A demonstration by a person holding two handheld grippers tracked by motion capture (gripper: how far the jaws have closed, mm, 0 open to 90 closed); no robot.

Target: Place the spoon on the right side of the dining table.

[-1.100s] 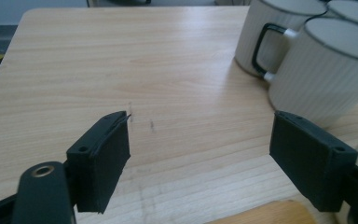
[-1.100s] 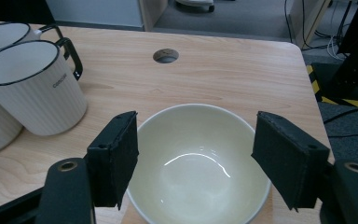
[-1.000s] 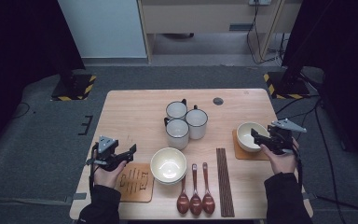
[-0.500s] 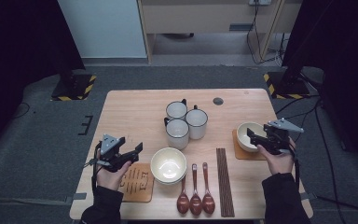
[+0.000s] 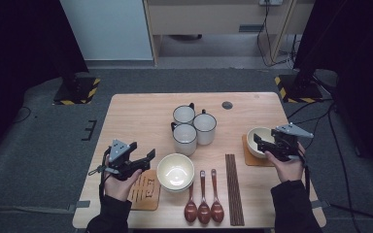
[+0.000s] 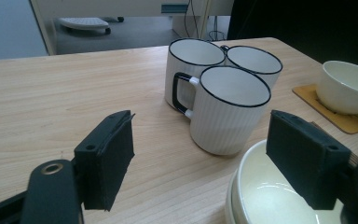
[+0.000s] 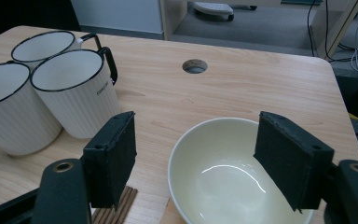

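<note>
My left gripper (image 5: 143, 149) is open and empty, held just left of a cream bowl (image 5: 175, 171) near the table's front. In the left gripper view the jaws (image 6: 205, 158) frame that bowl's rim (image 6: 261, 196) and three white mugs with black rims (image 6: 228, 107) behind it. My right gripper (image 5: 258, 143) is open too, its jaws on either side of a second cream bowl (image 5: 259, 136) without touching it. That bowl rests on a wooden coaster (image 5: 252, 159). Seen from the right gripper view, the bowl (image 7: 233, 182) lies between the pads (image 7: 291, 158).
Three mugs (image 5: 194, 127) cluster at the table's middle. Three brown spoons (image 5: 204, 206) and dark chopsticks (image 5: 234, 189) lie along the front edge. Another coaster (image 5: 145, 189) sits under my left hand. A cable hole (image 5: 227, 105) marks the table's far side.
My left gripper has lifted and shifted right, closer to the front bowl. The right gripper has stayed by its bowl.
</note>
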